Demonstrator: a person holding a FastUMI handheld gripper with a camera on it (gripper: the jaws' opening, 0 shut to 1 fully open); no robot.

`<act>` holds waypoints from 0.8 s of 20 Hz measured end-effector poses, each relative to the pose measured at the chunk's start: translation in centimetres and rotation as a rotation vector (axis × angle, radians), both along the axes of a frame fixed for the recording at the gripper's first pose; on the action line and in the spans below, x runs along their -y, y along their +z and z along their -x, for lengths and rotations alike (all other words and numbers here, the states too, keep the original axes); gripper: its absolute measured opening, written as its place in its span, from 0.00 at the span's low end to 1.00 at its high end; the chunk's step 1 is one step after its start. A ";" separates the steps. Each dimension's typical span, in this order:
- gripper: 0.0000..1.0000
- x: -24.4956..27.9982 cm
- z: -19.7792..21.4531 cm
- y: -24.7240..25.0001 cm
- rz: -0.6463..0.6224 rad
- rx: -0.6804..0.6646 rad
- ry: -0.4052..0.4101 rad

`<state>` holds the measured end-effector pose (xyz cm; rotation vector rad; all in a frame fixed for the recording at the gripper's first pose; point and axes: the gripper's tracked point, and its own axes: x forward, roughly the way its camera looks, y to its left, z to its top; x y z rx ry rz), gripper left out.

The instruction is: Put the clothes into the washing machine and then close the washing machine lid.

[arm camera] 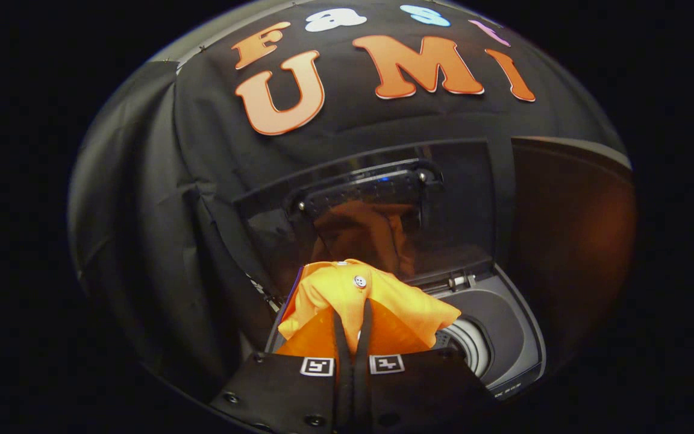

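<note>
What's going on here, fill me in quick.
A person's hand-held gripper has its fingers shut on an orange garment with a white button, holding it bunched up just above the top-loading washing machine. The machine's lid stands open behind the garment and reflects it. Part of the drum opening shows beside the cloth. The garment is not yet dropped in, and the lid is not yet closed.
</note>
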<state>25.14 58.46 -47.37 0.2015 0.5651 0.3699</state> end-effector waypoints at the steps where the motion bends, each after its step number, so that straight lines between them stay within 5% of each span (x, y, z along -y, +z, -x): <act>1: 0.08 0.0 -0.4 -1.0 0.009 -0.013 -0.001; 16: 0.08 1.8 1.2 -15.7 0.130 -0.410 -0.043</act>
